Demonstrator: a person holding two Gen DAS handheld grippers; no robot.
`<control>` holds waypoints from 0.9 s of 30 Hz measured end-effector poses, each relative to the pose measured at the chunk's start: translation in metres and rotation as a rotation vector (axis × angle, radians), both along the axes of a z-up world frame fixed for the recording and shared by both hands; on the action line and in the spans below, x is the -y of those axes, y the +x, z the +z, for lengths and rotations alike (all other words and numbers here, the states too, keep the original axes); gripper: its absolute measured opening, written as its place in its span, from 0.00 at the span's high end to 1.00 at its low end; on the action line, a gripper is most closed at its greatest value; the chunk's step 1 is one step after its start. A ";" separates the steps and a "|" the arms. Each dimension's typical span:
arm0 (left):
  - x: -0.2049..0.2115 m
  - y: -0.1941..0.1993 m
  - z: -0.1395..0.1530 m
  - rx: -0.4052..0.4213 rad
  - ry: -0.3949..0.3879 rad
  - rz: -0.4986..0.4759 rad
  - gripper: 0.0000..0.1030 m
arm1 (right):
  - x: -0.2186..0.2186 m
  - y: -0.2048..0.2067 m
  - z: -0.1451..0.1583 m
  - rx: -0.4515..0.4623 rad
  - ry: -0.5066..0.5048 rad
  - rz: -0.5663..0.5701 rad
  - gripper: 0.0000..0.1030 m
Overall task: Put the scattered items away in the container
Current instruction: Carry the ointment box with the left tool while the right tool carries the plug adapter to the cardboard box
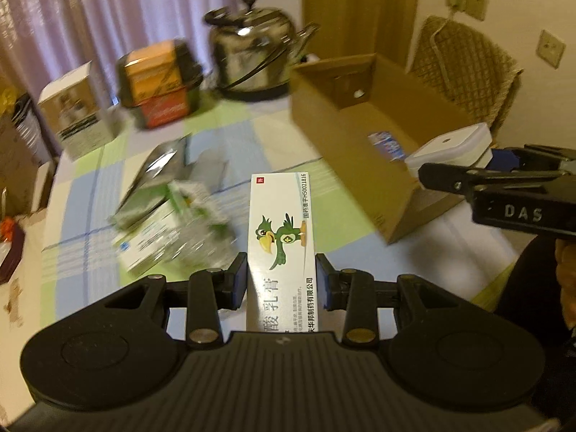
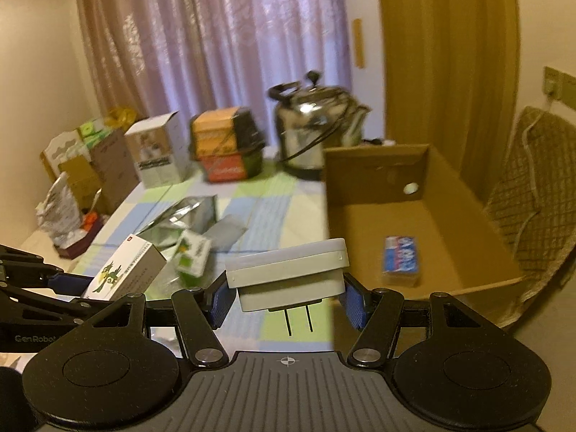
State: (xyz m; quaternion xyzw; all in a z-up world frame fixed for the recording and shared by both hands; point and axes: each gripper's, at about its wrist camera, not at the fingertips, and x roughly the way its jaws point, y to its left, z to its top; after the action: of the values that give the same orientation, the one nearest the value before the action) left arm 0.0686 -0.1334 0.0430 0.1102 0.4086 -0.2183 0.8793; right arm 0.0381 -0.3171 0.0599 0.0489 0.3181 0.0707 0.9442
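Currently my right gripper (image 2: 284, 293) clamps the white plug adapter (image 2: 288, 273) beside the cardboard box (image 2: 468, 216) (nearer arm); left gripper (image 1: 282, 280) clamps the ointment carton (image 1: 282, 248), box ahead-right.

Each camera sat close behind its tool, looking forward over the surface (image 1: 273, 133). Both views shared the cardboard box (image 2: 378, 169), the kettle (image 1: 248, 50) and the curtain (image 2: 223, 36).

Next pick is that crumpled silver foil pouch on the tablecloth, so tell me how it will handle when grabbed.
The silver foil pouch looks creased and part collapsed, so it is probably floppy and light. Its shiny film may slip between the pads. It lies flat, so rolling seems unlikely.
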 end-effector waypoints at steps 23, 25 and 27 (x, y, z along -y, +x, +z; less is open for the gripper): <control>0.136 0.061 0.026 0.011 -0.127 -0.112 0.68 | 0.108 0.028 0.004 0.025 -0.041 -0.174 0.38; 0.142 0.065 0.024 0.005 -0.128 -0.111 0.68 | 0.112 0.031 0.003 0.024 -0.039 -0.180 0.38; 0.147 0.069 0.022 0.000 -0.132 -0.111 0.68 | 0.115 0.035 0.001 0.022 -0.038 -0.186 0.38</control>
State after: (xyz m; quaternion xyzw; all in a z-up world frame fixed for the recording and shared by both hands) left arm 0.1380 -0.2799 0.0647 0.0747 0.3868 -0.2932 0.8711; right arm 0.0730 -0.4321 0.0614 0.0596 0.3031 -0.0225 0.9508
